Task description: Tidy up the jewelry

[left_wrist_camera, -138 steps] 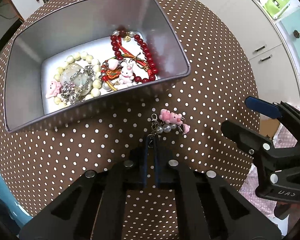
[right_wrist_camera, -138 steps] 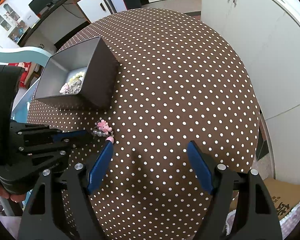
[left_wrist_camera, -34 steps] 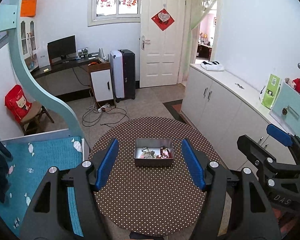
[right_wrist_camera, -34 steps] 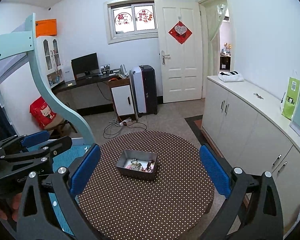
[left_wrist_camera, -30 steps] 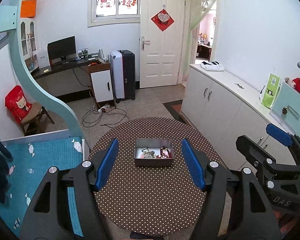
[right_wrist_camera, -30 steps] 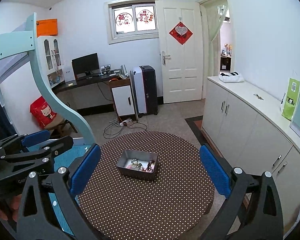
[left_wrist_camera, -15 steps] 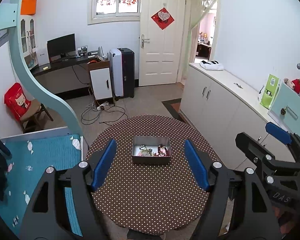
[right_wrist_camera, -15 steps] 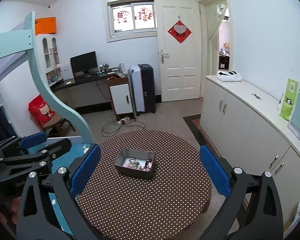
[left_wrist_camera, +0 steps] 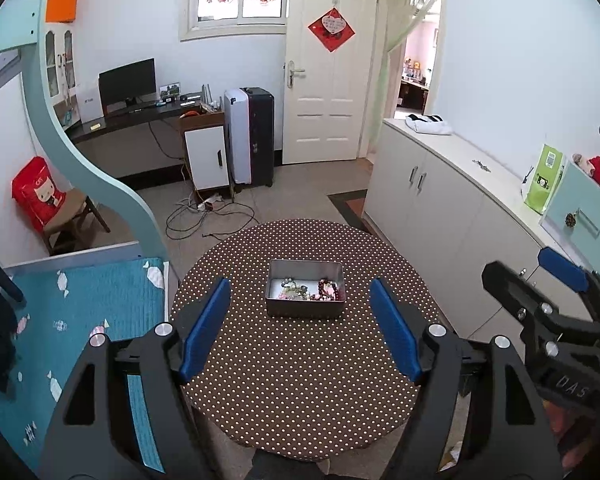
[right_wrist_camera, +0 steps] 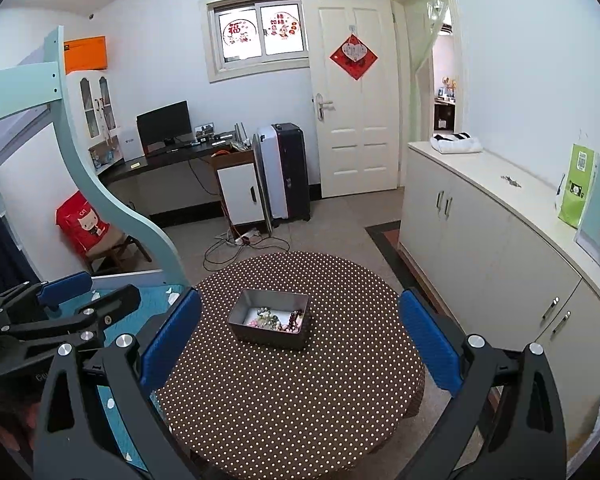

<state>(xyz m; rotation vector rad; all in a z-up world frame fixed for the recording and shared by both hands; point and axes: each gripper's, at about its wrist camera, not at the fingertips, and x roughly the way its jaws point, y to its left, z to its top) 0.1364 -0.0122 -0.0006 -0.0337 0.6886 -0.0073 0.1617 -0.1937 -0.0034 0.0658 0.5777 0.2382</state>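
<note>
A grey metal tin (left_wrist_camera: 304,309) stands in the middle of the round brown polka-dot table (left_wrist_camera: 300,380). It holds jewelry (left_wrist_camera: 308,291): red beads, pale beads and pink charms. The tin also shows in the right wrist view (right_wrist_camera: 270,335), left of centre. My left gripper (left_wrist_camera: 300,328) is open and empty, held high above and well back from the table. My right gripper (right_wrist_camera: 298,340) is open and empty too, equally far back. Each gripper shows at the edge of the other's view.
A teal bunk-bed frame (left_wrist_camera: 80,168) and blue bedding (left_wrist_camera: 80,312) lie left of the table. White cabinets (left_wrist_camera: 460,208) run along the right wall. A desk with a monitor (left_wrist_camera: 128,84), a suitcase (left_wrist_camera: 256,136) and a door (left_wrist_camera: 328,80) are behind.
About 4.6 s ago my left gripper was shut on a pink charm chain by the tin; now both grippers are open and far back. Over the last second they barely drift.
</note>
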